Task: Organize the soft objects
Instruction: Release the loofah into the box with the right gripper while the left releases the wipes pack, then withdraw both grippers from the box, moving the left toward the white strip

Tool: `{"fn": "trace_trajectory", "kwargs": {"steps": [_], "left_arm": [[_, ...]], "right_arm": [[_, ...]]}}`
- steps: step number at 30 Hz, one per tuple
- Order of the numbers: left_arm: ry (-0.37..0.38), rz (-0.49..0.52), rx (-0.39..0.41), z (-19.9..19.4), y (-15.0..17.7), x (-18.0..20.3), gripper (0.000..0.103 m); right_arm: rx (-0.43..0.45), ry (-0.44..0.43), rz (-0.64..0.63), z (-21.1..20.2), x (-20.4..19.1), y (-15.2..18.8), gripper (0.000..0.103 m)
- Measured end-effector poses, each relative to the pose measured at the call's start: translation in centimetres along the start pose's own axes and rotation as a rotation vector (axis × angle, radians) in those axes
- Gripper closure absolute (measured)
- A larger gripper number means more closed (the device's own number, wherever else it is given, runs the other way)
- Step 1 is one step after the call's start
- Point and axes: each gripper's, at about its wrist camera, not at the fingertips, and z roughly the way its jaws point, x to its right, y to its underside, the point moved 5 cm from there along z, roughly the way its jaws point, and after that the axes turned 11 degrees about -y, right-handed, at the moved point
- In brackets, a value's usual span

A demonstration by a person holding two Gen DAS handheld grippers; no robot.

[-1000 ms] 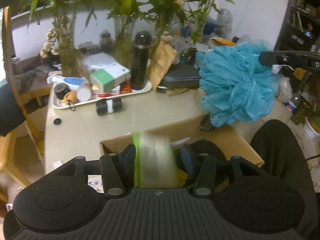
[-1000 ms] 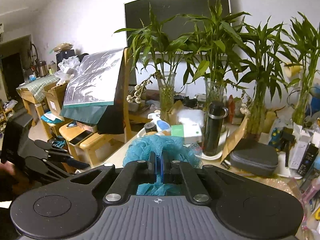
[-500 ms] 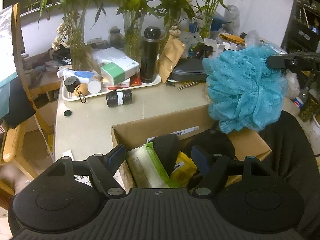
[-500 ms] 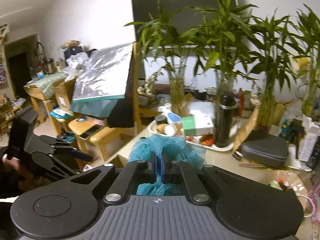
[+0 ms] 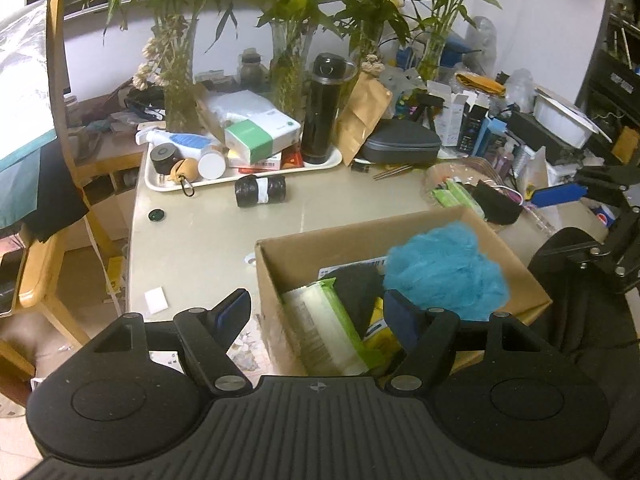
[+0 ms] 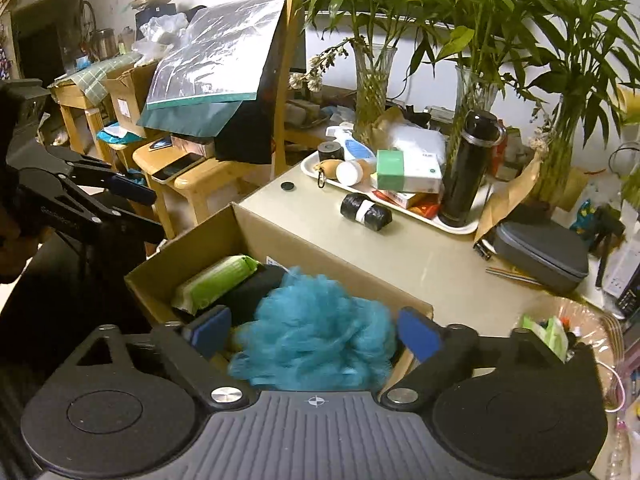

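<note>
An open cardboard box (image 5: pixel 360 232) (image 6: pixel 304 240) stands at the table's near edge. Inside lie a green wipes pack (image 5: pixel 324 320) (image 6: pixel 216 280), a dark soft item and a blue mesh loofah (image 5: pixel 444 272) (image 6: pixel 320 312). My right gripper (image 6: pixel 314 330) (image 5: pixel 548 222) hangs just over the box. Its jaws are opening, and the blurred loofah sits loose below and between the pads, untouched. My left gripper (image 5: pixel 318 312) (image 6: pixel 144 210) is open above the box's other end, with the wipes pack below it and apart from the pads.
A white tray (image 5: pixel 160 188) carries a tissue box, bottles and a black flask (image 5: pixel 324 116). A black roll (image 5: pixel 260 191) and a grey case (image 5: pixel 400 146) lie on the table. Glass vases with plants line the back. A wooden chair (image 6: pixel 200 176) stands to the left.
My right gripper came down, opened and let the blue loofah drop into the box. The left gripper widened and left the wipes pack lying in the box.
</note>
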Motion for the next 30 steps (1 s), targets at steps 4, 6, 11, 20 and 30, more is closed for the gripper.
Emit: {"fn": "trace_trajectory", "kwargs": {"steps": [4, 6, 11, 20, 30], "left_arm": [[-0.022, 0.000, -0.007, 0.1, -0.1, -0.3, 0.030], [-0.033, 0.001, -0.007, 0.1, -0.1, -0.4, 0.030], [-0.052, 0.006, -0.028, 0.5, -0.2, -0.4, 0.030], [-0.066, 0.039, -0.040, 1.0, -0.2, 0.1, 0.028], [-0.096, 0.053, -0.049, 1.8, -0.7, 0.4, 0.028]], "right_arm": [[0.010, 0.012, 0.030, -0.3, 0.7, -0.1, 0.000], [0.013, 0.020, 0.049, -0.3, 1.1, 0.0, 0.000], [0.001, 0.034, 0.070, 0.1, 1.8, 0.0, 0.000], [-0.064, 0.079, 0.070, 1.2, 2.2, 0.8, 0.000], [-0.062, 0.080, 0.125, 1.6, 3.5, 0.9, 0.000]]}}
